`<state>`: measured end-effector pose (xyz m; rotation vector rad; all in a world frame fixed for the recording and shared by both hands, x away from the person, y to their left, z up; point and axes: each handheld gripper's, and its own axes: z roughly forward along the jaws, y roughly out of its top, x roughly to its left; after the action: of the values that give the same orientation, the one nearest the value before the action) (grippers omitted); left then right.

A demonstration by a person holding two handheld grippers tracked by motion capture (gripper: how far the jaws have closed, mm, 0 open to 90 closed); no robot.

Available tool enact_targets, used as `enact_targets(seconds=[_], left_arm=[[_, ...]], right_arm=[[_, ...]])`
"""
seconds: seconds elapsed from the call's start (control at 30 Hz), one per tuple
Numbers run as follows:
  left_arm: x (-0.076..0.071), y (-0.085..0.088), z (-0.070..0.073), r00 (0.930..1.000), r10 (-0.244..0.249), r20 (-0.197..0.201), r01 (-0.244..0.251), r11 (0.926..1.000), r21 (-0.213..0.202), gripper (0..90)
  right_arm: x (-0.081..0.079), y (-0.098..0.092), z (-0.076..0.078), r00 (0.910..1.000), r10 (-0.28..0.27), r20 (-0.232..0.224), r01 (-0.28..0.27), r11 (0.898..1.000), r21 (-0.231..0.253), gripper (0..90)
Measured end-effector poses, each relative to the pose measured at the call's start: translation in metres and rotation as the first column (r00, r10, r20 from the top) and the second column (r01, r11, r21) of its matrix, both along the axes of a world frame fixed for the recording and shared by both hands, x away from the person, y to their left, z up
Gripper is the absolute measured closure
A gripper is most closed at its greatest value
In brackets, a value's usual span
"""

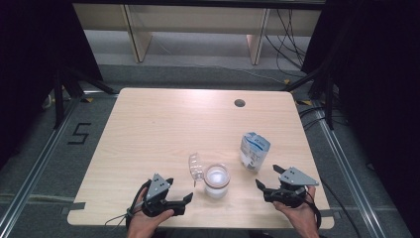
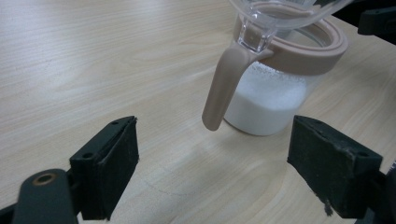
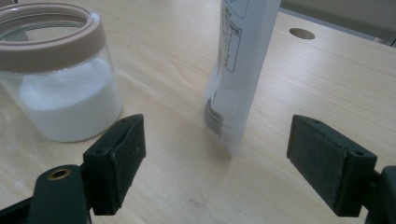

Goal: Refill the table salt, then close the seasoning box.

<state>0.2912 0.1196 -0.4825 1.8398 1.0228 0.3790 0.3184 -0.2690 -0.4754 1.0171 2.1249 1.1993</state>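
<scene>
Now the jar (image 1: 217, 181) sits between both released grippers, just right of the left gripper (image 1: 179, 197), with the pouch (image 1: 254, 151) just beyond the right gripper (image 1: 267, 177).

The jar (image 1: 217, 181) stands on the table (image 1: 148, 129) near its front edge, right of centre. Its lid (image 1: 196, 167) stands open at the jar's left. The pouch (image 1: 254, 151) stands upright to the right of the jar and slightly behind it, apart from it. A hole (image 1: 239, 103) lies in the table behind the pouch
</scene>
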Motion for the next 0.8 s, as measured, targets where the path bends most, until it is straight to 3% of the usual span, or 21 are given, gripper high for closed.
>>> enact_targets(seconds=[0.03,0.1,0.13,0.2,0.27,0.47,0.6,0.63,0.77,0.8], left_arm=[[0.001,0.001,0.001,1.0,-0.007,0.001,0.007,1.0,-0.003,15.6],[0.002,0.002,0.003,1.0,-0.007,0.002,0.007,1.0,0.006,15.5],[0.003,0.002,0.003,1.0,-0.003,-0.001,0.003,1.0,-0.005,15.5],[0.003,0.003,0.005,0.9999,0.001,-0.014,-0.002,0.9999,-0.012,15.5],[0.004,0.004,0.007,1.0,-0.005,-0.008,0.005,1.0,0.005,15.5],[0.009,0.005,0.011,1.0,0.002,-0.003,-0.002,1.0,-0.004,15.5],[0.009,0.004,0.014,0.9995,0.027,-0.016,-0.027,0.9996,-0.01,15.6],[0.01,0.005,0.015,0.9999,0.014,-0.006,-0.014,0.9999,0.004,15.5],[0.013,0.005,0.02,0.9997,0.022,-0.006,-0.022,0.9997,-0.014,15.5],[0.013,0.006,0.021,0.9998,0.019,0.001,-0.019,0.9998,-0.01,15.5]], right_arm=[[-0.001,0.0,0.0,0.9998,-0.005,0.016,0.006,1.0,-0.013,20.1],[-0.003,0.0,0.0,1.0,-0.002,0.0,0.002,1.0,-0.006,19.7],[-0.002,-0.001,0.0,0.9995,0.009,0.029,-0.008,1.0,-0.026,19.7],[-0.005,0.001,0.0,1.0,0.007,-0.002,-0.007,1.0,-0.007,19.5],[-0.007,0.0,0.0,1.0,0.009,0.002,-0.009,1.0,-0.015,19.5],[-0.011,-0.002,0.0,0.9999,-0.005,-0.016,0.005,1.0,-0.006,19.4],[-0.011,-0.004,-0.001,1.0,-0.001,-0.005,0.001,1.0,-0.015,19.3],[-0.011,-0.005,-0.001,1.0,0.001,-0.006,-0.001,1.0,-0.015,19.3],[-0.015,-0.003,-0.001,0.999,-0.019,-0.041,0.019,1.0,0.002,19.2],[-0.014,-0.004,-0.002,0.9995,-0.011,-0.03,0.01,1.0,-0.007,19.2]])
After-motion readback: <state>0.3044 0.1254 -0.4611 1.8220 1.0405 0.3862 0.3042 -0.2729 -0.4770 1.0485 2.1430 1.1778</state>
